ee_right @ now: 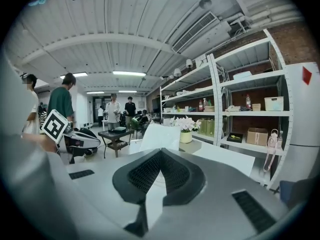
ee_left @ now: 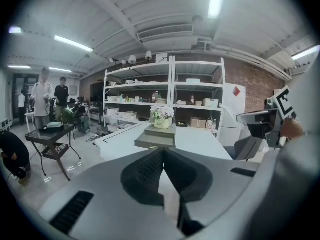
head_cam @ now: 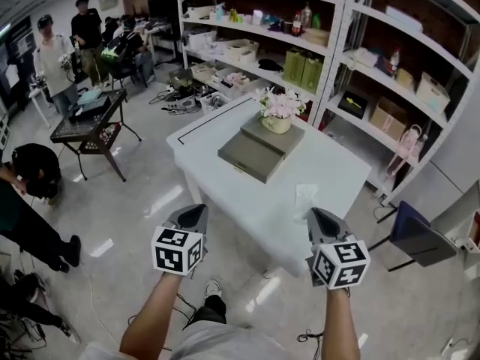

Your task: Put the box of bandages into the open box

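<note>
**Left gripper** [head_cam: 193,216] [ee_left: 163,151]: jaws closed tip to tip, holding nothing. It hangs over the floor [head_cam: 135,201], just off the table's near left edge.

**Right gripper** [head_cam: 321,220] [ee_right: 160,154]: jaws closed tip to tip, also holding nothing. It sits at the table's near right edge.

**Pale box** [head_cam: 306,195] [ee_right: 160,136]: small, whitish and plain-sided, possibly the bandages, though no print is legible. It lies on the table [head_cam: 247,201] near the right gripper, apart from both claws.

**Grey box** [head_cam: 251,156]: two flat tiers at mid-table, with a flower pot [head_cam: 276,122] on the upper tier. I cannot tell whether it is open.

**Clearance:** bare tabletop lies between the pale box and the grey box. Shelves [head_cam: 300,51] stand beyond the far edge, and a chair [head_cam: 416,235] stands to the right.
</note>
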The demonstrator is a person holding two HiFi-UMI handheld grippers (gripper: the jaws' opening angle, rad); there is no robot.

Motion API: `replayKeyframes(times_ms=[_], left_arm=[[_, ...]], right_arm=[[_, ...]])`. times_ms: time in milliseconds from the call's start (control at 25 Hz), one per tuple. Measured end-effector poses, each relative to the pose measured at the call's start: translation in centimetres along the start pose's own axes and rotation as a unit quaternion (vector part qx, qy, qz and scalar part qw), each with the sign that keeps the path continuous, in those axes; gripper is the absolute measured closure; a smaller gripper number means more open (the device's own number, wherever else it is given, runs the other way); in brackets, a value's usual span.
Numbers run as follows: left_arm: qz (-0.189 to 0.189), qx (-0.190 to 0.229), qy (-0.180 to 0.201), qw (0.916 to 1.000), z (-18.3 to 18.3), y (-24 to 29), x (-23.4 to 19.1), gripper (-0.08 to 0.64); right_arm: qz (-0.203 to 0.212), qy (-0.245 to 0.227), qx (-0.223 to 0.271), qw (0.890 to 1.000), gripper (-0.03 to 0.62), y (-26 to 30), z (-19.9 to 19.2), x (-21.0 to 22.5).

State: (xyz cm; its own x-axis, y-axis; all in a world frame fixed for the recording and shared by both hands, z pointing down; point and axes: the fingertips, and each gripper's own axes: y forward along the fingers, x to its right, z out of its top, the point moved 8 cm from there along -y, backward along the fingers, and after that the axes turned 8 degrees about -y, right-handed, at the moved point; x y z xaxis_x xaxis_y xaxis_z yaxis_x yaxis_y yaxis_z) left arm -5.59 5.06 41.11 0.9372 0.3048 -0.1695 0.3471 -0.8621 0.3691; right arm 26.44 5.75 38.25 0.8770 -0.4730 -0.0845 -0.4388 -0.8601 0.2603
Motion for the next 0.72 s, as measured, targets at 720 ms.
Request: replayKeyframes(times_ms=[720], left_arm=[[-0.047,-0.026,-0.004,0.9986,4.5,9.9,-7.5,0.557]], right_arm=[[-0.031,0.0,-0.039,0.999,0.588,11.4,3.1,1.2]])
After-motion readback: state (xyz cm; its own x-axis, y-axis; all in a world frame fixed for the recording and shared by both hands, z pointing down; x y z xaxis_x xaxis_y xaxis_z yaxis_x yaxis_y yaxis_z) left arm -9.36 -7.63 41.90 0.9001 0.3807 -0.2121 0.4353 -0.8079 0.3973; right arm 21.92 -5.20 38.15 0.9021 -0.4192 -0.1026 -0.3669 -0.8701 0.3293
